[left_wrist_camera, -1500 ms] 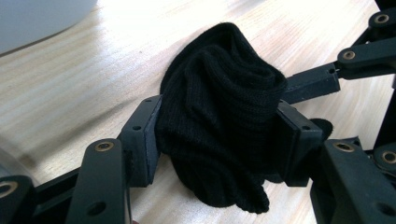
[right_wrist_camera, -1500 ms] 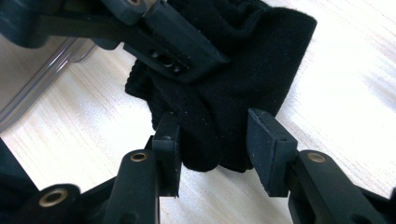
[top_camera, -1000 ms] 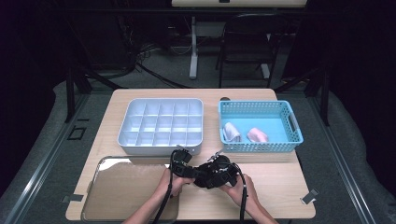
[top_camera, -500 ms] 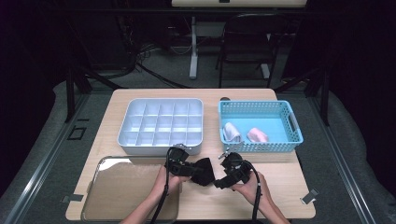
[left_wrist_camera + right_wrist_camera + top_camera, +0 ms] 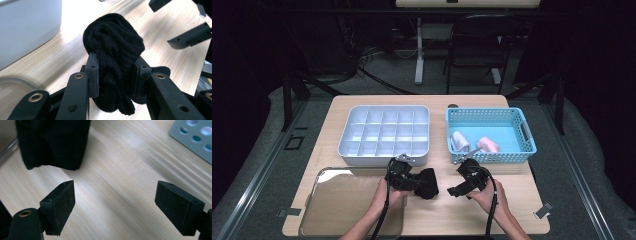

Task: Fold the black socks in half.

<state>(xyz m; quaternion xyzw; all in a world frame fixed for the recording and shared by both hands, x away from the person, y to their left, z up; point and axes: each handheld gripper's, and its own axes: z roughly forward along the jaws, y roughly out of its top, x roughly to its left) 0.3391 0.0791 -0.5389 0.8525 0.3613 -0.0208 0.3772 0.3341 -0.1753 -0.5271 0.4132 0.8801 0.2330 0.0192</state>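
From above, your left gripper (image 5: 424, 183) pinches a black rolled sock (image 5: 428, 182) just above the table (image 5: 512, 210), in front of the white divided tray (image 5: 384, 132); your right gripper (image 5: 457, 190) sits near it. Along your left gripper (image 5: 116, 75), both pads squeeze the sock (image 5: 115, 50). Your right gripper (image 5: 122, 205) has just been opening, jaws spread with nothing between them, the sock (image 5: 52, 142) ahead.

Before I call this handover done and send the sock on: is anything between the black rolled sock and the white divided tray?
Nothing visible. The black sock sits clamped in the left gripper, just in front of the white divided tray, with bare table between. The right gripper has just been opening, nothing between its jaws, apart to the sock's right.
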